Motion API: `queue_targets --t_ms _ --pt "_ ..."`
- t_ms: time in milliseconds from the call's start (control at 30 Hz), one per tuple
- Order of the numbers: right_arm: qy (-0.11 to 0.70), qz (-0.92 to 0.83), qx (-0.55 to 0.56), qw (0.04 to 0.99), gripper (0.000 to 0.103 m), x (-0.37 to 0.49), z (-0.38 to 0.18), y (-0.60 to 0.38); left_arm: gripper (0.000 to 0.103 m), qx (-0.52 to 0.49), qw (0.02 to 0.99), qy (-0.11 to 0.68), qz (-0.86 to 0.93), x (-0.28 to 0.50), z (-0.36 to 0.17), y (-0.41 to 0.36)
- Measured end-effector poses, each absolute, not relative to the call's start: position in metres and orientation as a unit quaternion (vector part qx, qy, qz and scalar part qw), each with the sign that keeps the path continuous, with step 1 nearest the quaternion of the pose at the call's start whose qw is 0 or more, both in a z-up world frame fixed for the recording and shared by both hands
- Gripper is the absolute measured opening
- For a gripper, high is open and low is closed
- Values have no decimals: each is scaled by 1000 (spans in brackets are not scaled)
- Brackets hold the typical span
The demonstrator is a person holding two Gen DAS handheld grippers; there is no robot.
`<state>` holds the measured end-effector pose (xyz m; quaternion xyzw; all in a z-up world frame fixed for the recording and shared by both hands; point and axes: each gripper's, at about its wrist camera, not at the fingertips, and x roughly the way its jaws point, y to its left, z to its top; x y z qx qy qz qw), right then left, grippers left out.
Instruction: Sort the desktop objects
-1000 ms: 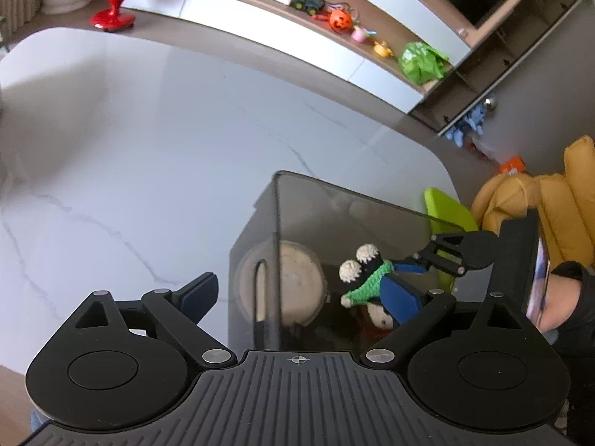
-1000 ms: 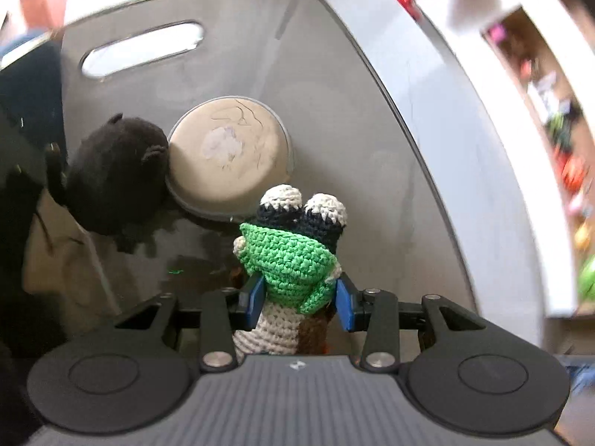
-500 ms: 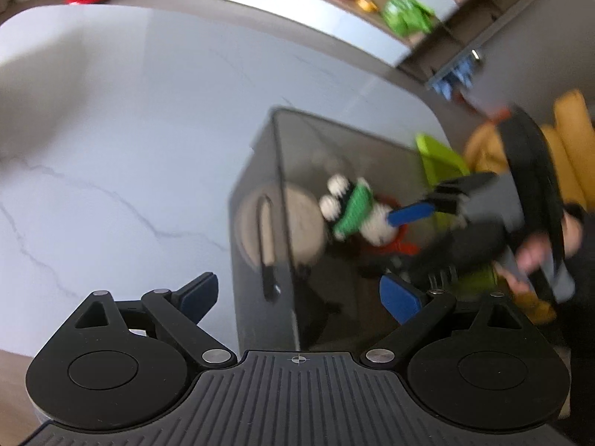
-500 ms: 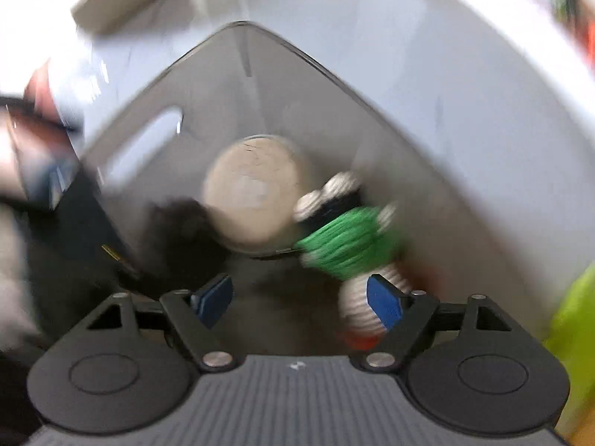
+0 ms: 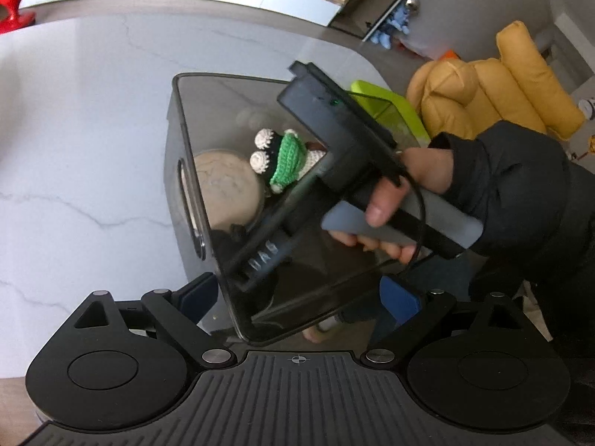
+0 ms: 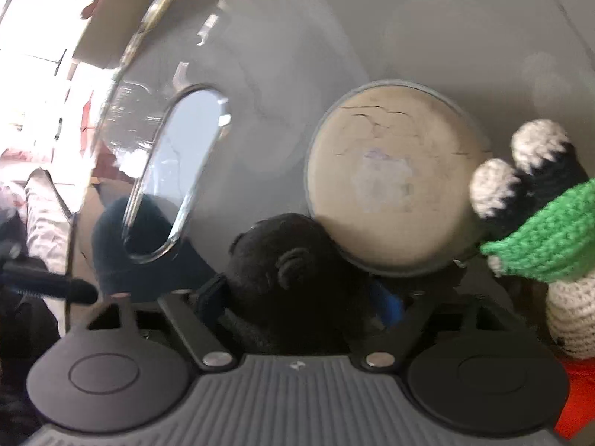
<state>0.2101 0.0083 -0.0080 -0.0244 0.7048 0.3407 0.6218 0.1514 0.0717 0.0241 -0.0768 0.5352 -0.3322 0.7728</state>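
Two jaws of the right gripper (image 6: 297, 297) flank a soft, light black plush (image 6: 293, 290); best squeezed mid-body. Left gripper (image 5: 299, 297) gapes wide.

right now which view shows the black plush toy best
The right wrist view: the black plush toy sits close up between the right gripper jaws, beside the round beige lid. The left wrist view hides it behind the gripper body.
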Motion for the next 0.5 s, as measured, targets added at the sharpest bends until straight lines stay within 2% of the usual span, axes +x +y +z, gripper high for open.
queue_targets --t_ms 100,267,400,500 --pt "684 354 -134 624 62 194 14 19 97 -75 772 535 -335 151 23 73" --pt "662 326 -272 618 64 168 27 18 98 -77 772 534 -336 153 19 70" --pt "675 295 -242 632 73 169 19 8 98 -81 771 536 -333 155 19 72" --pt "671 286 -162 665 73 177 41 -19 98 -87 774 538 -321 157 19 78"
